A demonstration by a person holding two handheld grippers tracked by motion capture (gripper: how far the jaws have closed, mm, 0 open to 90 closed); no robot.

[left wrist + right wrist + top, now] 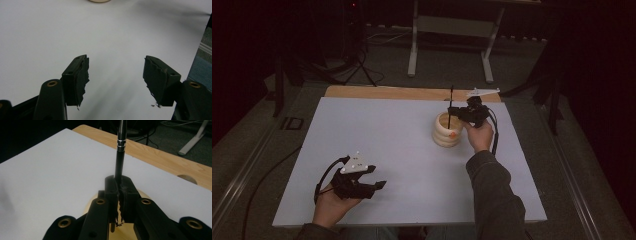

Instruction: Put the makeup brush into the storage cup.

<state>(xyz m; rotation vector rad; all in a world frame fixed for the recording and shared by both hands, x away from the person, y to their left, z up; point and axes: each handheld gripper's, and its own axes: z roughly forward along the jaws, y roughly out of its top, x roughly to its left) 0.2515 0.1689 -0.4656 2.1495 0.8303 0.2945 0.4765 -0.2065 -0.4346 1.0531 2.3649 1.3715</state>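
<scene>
Pen (120, 157) upright, pinched tight between the right gripper's (119, 192) jaws, directly over the cream holder (447, 131) on the right side of the white table (402, 150). Nearer the person, the left gripper (116, 72) rests low at the front left, jaws spread wide with nothing between them.

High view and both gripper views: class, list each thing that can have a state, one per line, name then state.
Left tongs: open, holding nothing, low over the white table.
Right tongs: shut on the black pen.
Black pen: upright, held over the cream ribbed holder.
Cream ribbed holder: upright on the table; its contents cannot be told.
</scene>
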